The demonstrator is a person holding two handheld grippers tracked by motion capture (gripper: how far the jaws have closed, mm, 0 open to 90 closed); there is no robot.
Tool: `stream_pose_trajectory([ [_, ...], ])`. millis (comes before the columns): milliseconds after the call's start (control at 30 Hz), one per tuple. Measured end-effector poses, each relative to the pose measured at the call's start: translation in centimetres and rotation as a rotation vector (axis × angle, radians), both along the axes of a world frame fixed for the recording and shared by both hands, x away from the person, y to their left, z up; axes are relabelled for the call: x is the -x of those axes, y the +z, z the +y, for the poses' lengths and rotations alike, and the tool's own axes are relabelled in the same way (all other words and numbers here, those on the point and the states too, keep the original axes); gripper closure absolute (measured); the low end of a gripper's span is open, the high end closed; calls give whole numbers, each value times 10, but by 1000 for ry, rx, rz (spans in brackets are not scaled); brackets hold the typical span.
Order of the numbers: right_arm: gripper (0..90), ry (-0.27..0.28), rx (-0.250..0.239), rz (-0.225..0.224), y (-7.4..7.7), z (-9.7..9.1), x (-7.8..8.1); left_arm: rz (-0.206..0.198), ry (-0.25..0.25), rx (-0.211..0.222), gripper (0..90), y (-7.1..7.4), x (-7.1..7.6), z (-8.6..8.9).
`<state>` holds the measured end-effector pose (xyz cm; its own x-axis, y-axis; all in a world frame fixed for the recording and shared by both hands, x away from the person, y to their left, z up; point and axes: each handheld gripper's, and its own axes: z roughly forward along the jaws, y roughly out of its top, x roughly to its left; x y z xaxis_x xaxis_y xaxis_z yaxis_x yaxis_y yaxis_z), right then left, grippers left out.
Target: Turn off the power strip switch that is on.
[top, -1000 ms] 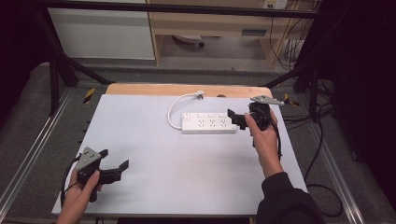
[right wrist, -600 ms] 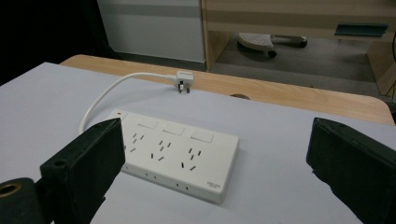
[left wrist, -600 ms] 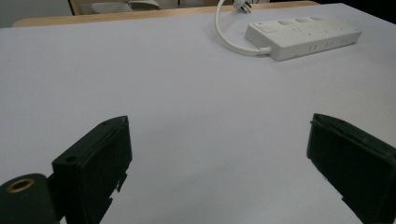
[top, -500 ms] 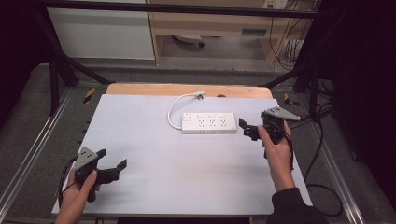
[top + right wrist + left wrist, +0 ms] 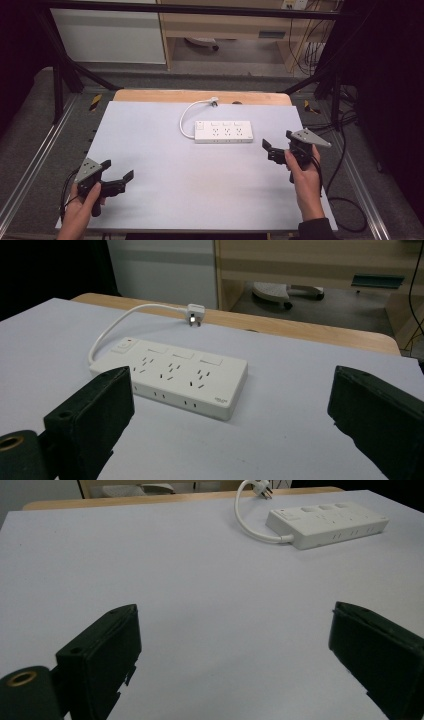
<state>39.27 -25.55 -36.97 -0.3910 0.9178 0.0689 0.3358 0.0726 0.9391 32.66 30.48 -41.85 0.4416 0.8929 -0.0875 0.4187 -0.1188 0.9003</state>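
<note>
Lying flat just above the middle of the high view, the white power strip (image 5: 223, 132) rests on the pale table sheet (image 5: 200, 190), its long side running left to right. Its short white cord (image 5: 186, 116) loops out from the left end and curls up to the plug (image 5: 214, 101), which sits at the far edge of the sheet where the wooden tabletop (image 5: 150, 96) shows as a tan strip. In the right gripper view the strip sits left of centre with three socket groups facing up and a small red-marked switch at its left end.

To the lower right of the strip in the high view, the right gripper (image 5: 270, 150) hangs near it without touching, jaws spread wide with nothing between them, pointing left. The right hand (image 5: 302, 172) grips its handle, the forearm coming up from the bottom edge, and the grey three-cornered plate sits on top.

Well apart, in the lower left of the high view, the left gripper (image 5: 120, 181) hovers over bare sheet, jaws also spread wide and empty, held by the left hand (image 5: 82, 210). In the left gripper view the strip lies far off in the upper right.

Beyond the table, a metal frame (image 5: 60, 75) and wooden shelving (image 5: 225, 25) stand at the top of the high view.
</note>
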Motion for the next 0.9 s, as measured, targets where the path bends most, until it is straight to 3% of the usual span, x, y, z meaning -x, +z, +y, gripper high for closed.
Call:
stream_pose_trajectory([
  [433, 48, -11, -10, -6, -17, -13, 21, -3, 5, 25, 58, 1, 0, 1],
  [900, 43, 15, 6, 35, -39, -19, 40, -8, -4, 32, 58, 2, 1, 2],
])
